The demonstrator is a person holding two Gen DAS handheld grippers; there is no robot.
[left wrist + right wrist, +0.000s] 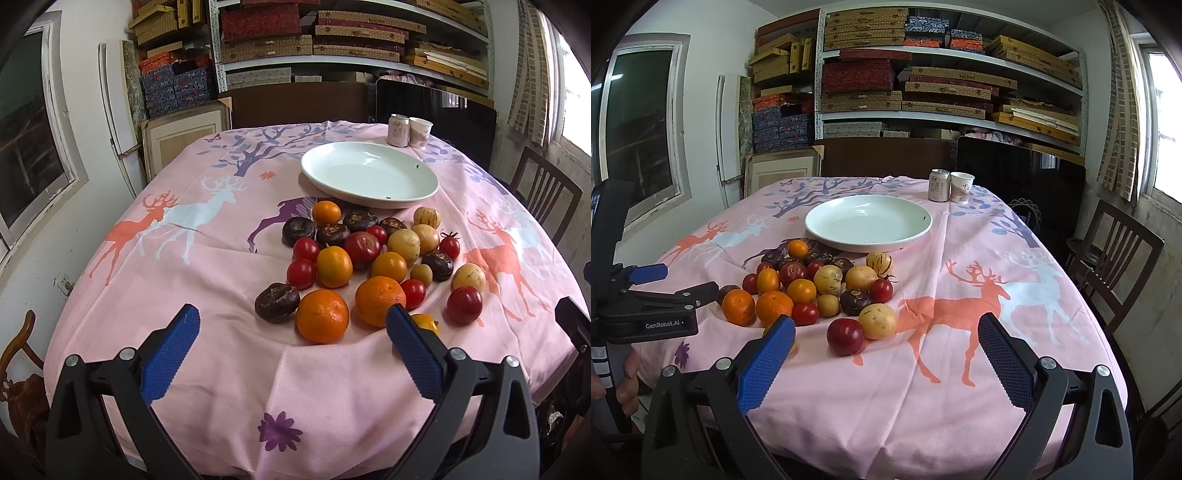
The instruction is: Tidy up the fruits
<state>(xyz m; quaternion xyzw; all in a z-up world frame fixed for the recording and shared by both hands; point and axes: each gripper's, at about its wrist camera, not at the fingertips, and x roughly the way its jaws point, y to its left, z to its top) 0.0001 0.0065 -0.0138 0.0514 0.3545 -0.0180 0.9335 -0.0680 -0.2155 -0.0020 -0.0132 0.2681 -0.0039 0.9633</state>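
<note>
A pile of fruit (369, 254) lies on the pink tablecloth: oranges, red tomatoes, dark chestnut-like fruits and pale yellow fruits. It also shows in the right wrist view (820, 288). A white empty plate (369, 173) stands just behind the pile, also in the right wrist view (868, 221). My left gripper (291, 325) is open and empty, just in front of the nearest orange (322, 320). My right gripper (886, 336) is open and empty, near a red fruit (845, 336) at the pile's front right. The left gripper shows at the left of the right wrist view (679, 284).
A drink can (398, 130) and a paper cup (420, 132) stand at the table's far edge behind the plate. A wooden chair (1115, 266) stands at the right of the table. Shelves of boxes (923, 74) fill the back wall.
</note>
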